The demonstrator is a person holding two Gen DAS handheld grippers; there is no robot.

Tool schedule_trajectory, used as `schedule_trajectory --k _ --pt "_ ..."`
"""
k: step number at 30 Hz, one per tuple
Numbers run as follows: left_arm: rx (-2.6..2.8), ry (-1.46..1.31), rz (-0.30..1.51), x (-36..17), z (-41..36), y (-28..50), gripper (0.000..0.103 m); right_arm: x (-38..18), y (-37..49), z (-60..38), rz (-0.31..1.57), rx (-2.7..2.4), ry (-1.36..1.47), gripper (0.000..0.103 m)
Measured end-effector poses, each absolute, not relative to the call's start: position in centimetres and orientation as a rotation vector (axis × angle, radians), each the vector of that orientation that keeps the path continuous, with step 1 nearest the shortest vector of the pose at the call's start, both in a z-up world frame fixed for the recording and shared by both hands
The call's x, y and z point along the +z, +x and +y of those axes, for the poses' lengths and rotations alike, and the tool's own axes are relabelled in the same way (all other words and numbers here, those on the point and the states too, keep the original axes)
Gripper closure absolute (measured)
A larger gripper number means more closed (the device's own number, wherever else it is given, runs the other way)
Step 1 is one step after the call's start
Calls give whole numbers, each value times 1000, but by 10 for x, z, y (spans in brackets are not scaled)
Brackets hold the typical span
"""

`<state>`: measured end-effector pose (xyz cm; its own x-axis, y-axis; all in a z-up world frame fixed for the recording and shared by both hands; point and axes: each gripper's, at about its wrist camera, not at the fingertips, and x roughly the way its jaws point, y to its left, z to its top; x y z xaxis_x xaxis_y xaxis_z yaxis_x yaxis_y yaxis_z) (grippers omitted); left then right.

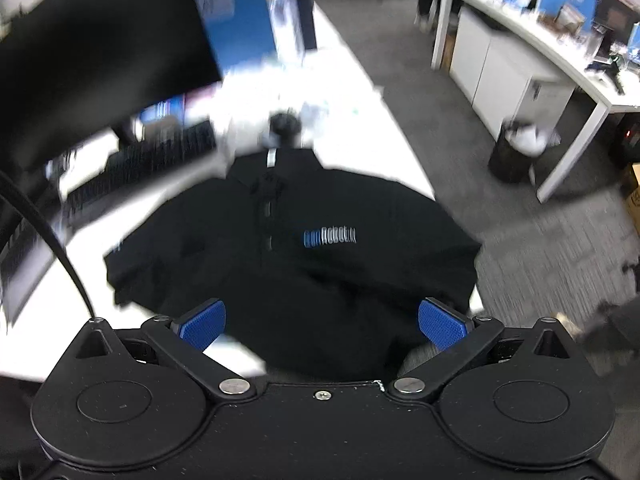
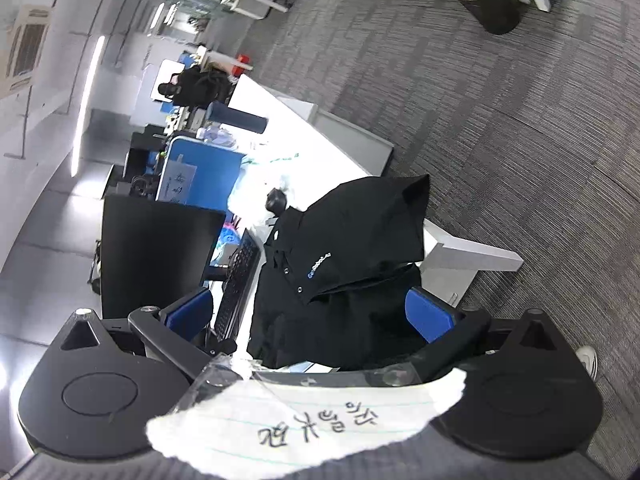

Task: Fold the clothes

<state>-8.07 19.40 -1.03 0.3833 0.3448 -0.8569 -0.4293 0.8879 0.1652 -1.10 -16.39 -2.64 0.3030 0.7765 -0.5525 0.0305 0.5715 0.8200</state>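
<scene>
A black polo shirt (image 1: 304, 248) lies front up on the white table (image 1: 360, 120), collar at the far end, with a blue and white logo (image 1: 329, 237) on the chest. One sleeve reaches the table's right edge. My left gripper (image 1: 322, 326) hovers over the near hem, open, its blue pads (image 1: 202, 324) wide apart and holding nothing. In the right wrist view, which is tilted, the same shirt (image 2: 352, 240) shows one side hanging past the table edge. My right gripper (image 2: 310, 316) is open above the shirt's near part, with no cloth pinched between its fingers.
A dark monitor (image 1: 92, 52) and a black keyboard (image 1: 152, 160) stand left of the shirt. A small round black object (image 1: 285, 123) sits beyond the collar. Grey carpet (image 1: 440, 100), a black bin (image 1: 516, 152) and another white desk (image 1: 560, 64) lie to the right. A handwritten paper note (image 2: 312, 420) is stuck on the right gripper.
</scene>
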Motion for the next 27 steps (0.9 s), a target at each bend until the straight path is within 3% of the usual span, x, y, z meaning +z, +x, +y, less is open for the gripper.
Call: schedule_trajectory --k 2,4,6,11,17,24,27 --pt "526 -47 1118 -18 197 -78 7 -29 -4 -159 1162 621 816 0" --pt "490 -55 1029 0 200 -94 1 -41 12 -153 1226 679 788 0" --pt "500 -12 967 1 203 -103 1 -45 19 -150 1256 714 739 0" --pt "581 -93 987 -1 224 -107 1 -51 27 -134 1285 678 615 0" --pt "606 -56 936 -16 255 -110 1 -44 19 -118 1193 751 715 0" --pt "811 402 799 -70 301 -145 1 -51 23 -39 1005 644 144 0" --pt "748 590 881 -118 338 -138 1 -68 11 15 896 749 -45 0"
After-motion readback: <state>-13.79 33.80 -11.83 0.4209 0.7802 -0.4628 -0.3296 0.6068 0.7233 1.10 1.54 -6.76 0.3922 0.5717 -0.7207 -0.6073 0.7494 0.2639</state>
